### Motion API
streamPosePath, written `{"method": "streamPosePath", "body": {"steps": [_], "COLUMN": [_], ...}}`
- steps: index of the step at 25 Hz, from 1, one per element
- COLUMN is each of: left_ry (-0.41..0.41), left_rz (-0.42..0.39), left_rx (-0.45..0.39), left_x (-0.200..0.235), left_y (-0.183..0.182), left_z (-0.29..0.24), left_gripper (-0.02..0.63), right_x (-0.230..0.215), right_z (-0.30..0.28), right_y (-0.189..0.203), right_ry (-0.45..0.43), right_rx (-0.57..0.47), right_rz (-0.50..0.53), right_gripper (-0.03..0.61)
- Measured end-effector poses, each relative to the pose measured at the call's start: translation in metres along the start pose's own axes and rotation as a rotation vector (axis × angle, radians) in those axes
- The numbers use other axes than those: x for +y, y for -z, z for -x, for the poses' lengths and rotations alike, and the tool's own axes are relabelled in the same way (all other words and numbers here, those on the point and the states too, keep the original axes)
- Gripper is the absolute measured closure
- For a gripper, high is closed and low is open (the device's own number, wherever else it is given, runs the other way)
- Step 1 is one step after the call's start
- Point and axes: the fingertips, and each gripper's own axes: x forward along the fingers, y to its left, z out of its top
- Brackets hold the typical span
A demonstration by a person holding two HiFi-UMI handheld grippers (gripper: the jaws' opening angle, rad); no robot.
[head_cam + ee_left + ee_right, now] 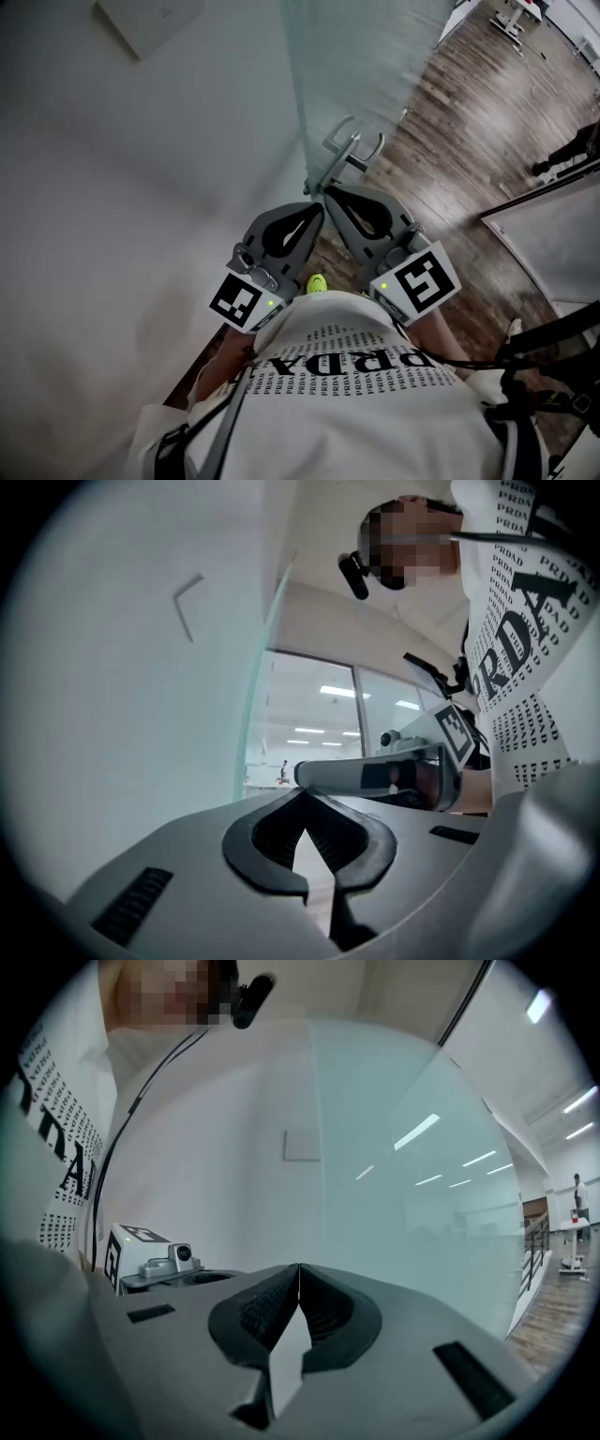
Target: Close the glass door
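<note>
Where the head camera is looking steeply down, the glass door [375,66] is standing upright. Its long free edge is running from the top of the frame down toward the two tools. Its metal handle [353,150] is projecting from the pane close to that edge, over the wooden floor [469,150]. The left gripper [317,210] and the right gripper [330,193] are being held side by side, low against the person's shirt [375,394]. Both are pointing up-frame at the door edge, just below the handle, and their tips are converging. The right tip is lying nearest the handle's base; whether it is touching the metal is not clear from this angle. The white wall [141,187] is flanking the left gripper.

In the left gripper view, the left gripper [302,797] is showing its jaws brought together at the tips, with nothing between them. The door's edge [261,677] is rising beyond them, tilted in this lens. The right gripper [305,773] is crossing just behind, its marker cube [457,733] at the right.

In the right gripper view, the right gripper [298,1269] is likewise showing jaws meeting at the tips and holding nothing. The glass door [422,1194] is filling the space ahead and to the right, apart from the jaws. A wall plate [302,1145] is sitting on the wall beyond.
</note>
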Motion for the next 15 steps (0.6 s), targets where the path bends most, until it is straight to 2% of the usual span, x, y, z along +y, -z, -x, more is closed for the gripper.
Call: {"method": "streamPosePath", "body": {"steps": [4,5,7,15], "left_ry": [-0.055,-0.066,-0.086,-0.148], "left_rz": [-0.05,-0.058,-0.072,-0.149], "left_rx": [0.03,0.036,0.046,0.07], "left_x": [0.017,0.022,0.032,0.063], "left_y": [0.0,0.001,0.001,-0.011], "left_z": [-0.006,-0.007,-0.009,-0.026], "left_gripper": [0.614,0.577,0.554,0.554], "right_x": [-0.012,-0.012,-0.008,-0.002], "right_z": [0.004,0.004,0.003,0.006], "right_y": [0.001,0.002,0.002,-0.001], "right_ry": [0.039,0.04,0.034,0.036], "right_rx": [0.015,0.014,0.014,0.043], "right_rz": [0.012,0.014,0.017,0.019], "right_gripper": [0.58,0.58,0.58,0.58]}}
